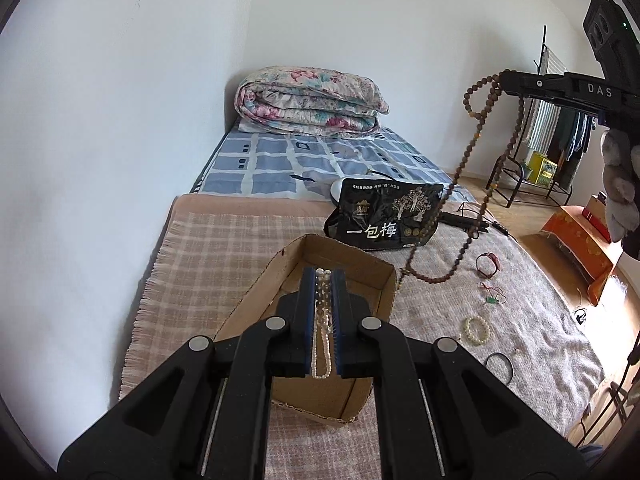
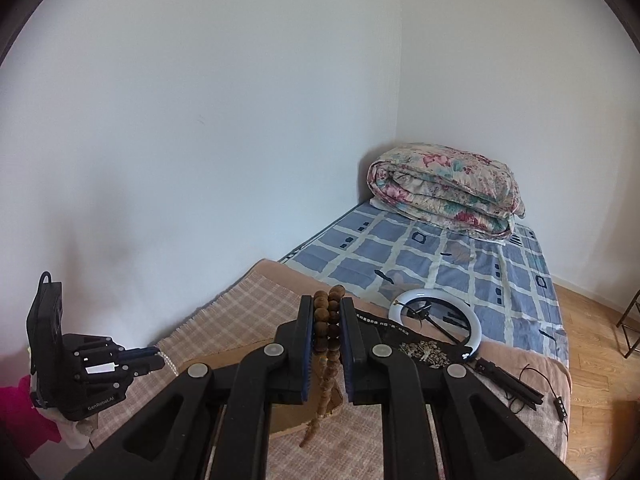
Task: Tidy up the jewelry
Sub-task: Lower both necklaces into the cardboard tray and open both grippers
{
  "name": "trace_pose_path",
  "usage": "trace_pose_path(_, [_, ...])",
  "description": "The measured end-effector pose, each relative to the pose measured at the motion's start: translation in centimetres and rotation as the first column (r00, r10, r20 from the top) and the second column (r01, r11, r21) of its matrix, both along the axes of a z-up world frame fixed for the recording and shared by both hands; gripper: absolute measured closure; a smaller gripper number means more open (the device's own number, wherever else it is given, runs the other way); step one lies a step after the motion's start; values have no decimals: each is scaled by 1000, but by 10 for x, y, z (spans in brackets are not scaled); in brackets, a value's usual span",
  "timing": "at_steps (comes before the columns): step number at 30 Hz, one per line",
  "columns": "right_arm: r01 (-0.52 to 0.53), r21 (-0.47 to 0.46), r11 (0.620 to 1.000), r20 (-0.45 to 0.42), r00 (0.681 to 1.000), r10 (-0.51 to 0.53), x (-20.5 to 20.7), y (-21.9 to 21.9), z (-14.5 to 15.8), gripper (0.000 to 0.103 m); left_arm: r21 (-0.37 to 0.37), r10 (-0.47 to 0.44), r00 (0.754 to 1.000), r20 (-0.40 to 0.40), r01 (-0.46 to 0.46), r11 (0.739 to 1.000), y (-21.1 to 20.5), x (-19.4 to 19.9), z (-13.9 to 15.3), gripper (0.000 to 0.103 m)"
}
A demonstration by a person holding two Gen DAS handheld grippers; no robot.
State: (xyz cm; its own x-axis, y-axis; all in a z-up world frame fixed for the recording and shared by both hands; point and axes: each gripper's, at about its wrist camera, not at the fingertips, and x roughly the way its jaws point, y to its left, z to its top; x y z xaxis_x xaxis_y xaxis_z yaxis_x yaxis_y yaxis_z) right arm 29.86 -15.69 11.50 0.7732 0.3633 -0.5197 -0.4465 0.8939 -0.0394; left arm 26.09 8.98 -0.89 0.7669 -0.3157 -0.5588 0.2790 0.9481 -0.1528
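Bed against the wall on one side; wood floor open on the other. Cardboard box (image 1: 320, 320), open-topped, sits on the plaid blanket (image 1: 208, 264), a black snack bag (image 1: 384, 216) just beyond its far rim. Left gripper (image 1: 323, 276) over the box, jaws narrow, pinching a white pearl strand (image 1: 322, 320) whose long axis runs along the fingers. Right gripper (image 2: 327, 304) clamped on a brown wooden bead necklace (image 1: 476, 152); its long loop hangs down, lower end near the box's corner. Cream bead bracelet (image 1: 476, 330) and red bracelet (image 1: 490, 262) lie loose on the grey blanket (image 1: 532, 320), well clear of the box.
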Motion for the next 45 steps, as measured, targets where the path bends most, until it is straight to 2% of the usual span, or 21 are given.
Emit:
trace_pose_path(8, [-24,9,1000,-37,999,25,29,32,-27,93,-4,8,999,-35,-8,1000,9,11,-19,98])
trace_pose_path(14, [-32,-12,999,-103,994,30,48,48,-66,93,-12,8,998,-66,-9,1000,12,16,-36,98])
trace_pose_path(25, [-14,-21,1000,-230,973,9,74,51,-135,93,5,7,991,-132,-7,1000,11,25,-67,98])
trace_pose_path(37, [14,-32,999,-295,955,-23,83,51,-174,90,49,13,979,-205,-3,999,7,31,-96,98])
trace_pose_path(39, [18,-32,999,-303,952,-27,82,49,-179,80,49,11,976,-218,0,999,7,31,-99,98])
trace_pose_path(41, [22,-37,999,-301,953,-32,81,48,-181,61,36,10,972,-236,-2,999,9,32,-102,98])
trace_pose_path(42, [25,-38,999,-299,954,-36,80,47,-181,55,32,12,970,-241,-5,999,10,32,-102,92])
trace_pose_path(43, [30,-39,999,-296,954,-40,80,46,-180,42,29,14,970,-242,-7,1000,10,32,-102,86])
trace_pose_path(44, [39,-40,998,-288,957,-49,78,45,-179,31,29,18,972,-235,-12,1000,11,31,-101,69])
trace_pose_path(45, [49,-40,998,-278,959,-58,77,44,-178,28,31,25,974,-224,-18,999,11,29,-100,57])
